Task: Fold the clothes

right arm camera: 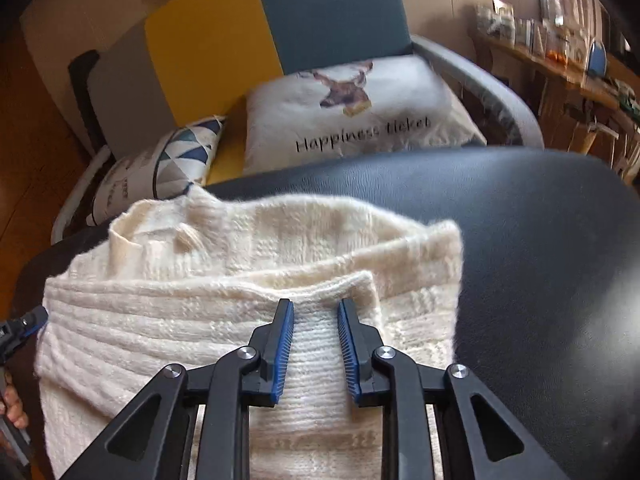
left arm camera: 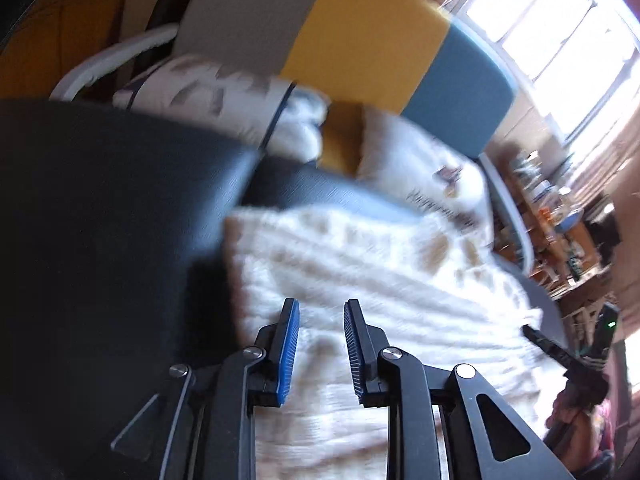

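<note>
A cream knitted sweater, partly folded, lies on a dark padded surface before a cushioned chair. The right hand-held gripper hovers over a folded sleeve, jaws a little apart and empty; the left hand-held gripper likewise. A shallow pinch on the loose, thick knit risks snagging one layer and undoing the fold.

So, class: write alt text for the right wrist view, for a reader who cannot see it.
A cream knitted sweater lies part folded on a dark padded surface, with the right tool poised over a folded edge, jaws slightly apart. Behind it, a chair holds a deer-print cushion reading "Happiness ticket".
</note>
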`<action>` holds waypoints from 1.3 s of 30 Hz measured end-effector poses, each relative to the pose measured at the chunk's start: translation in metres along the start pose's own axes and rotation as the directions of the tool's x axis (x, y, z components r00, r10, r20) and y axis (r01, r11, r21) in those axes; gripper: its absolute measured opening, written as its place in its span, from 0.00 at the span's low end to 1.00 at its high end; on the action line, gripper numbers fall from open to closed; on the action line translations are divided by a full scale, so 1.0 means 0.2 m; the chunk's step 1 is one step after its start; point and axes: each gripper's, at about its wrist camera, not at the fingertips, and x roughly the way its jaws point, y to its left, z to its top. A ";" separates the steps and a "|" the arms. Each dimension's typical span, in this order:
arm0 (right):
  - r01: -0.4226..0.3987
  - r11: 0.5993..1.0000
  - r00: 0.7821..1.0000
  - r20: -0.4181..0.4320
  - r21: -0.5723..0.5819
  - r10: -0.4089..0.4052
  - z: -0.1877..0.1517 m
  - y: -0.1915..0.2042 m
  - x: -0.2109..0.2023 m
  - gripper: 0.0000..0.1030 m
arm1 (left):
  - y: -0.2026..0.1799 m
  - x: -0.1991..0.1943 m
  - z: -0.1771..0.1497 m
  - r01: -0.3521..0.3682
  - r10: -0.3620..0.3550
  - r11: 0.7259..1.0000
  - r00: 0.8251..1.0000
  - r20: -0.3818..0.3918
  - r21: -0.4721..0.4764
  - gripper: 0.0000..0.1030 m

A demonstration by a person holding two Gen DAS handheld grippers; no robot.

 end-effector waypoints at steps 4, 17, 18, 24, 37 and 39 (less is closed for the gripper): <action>-0.001 1.000 1.000 0.017 -0.016 0.001 -0.01 0.02 -0.05 0.22 | 0.03 0.00 -0.03 0.018 -0.018 1.000 0.999 0.030 0.006 0.19; -0.034 0.992 0.999 0.005 -0.118 0.035 -0.30 0.16 -0.15 0.22 | -0.06 -0.09 -0.28 0.038 -0.043 0.990 0.999 0.028 0.138 0.21; -0.040 0.993 0.999 0.014 -0.109 0.042 -0.31 0.15 -0.15 0.23 | -0.04 -0.09 -0.28 0.053 -0.058 0.990 0.998 0.036 0.130 0.20; -0.065 0.996 0.998 0.019 -0.060 0.066 -0.32 0.13 -0.17 0.23 | -0.03 -0.06 -0.21 0.029 -0.034 0.989 0.999 0.029 0.145 0.17; -0.201 0.979 0.972 -0.129 -0.015 0.198 -0.86 -0.04 -0.68 0.22 | -0.03 -0.48 -0.70 0.093 -0.094 0.986 0.996 -0.001 0.141 0.29; -0.207 0.978 0.974 -0.096 -0.023 0.204 -0.95 -0.09 -0.70 0.22 | -0.01 -0.48 -0.77 0.079 -0.079 0.983 0.997 -0.004 0.164 0.28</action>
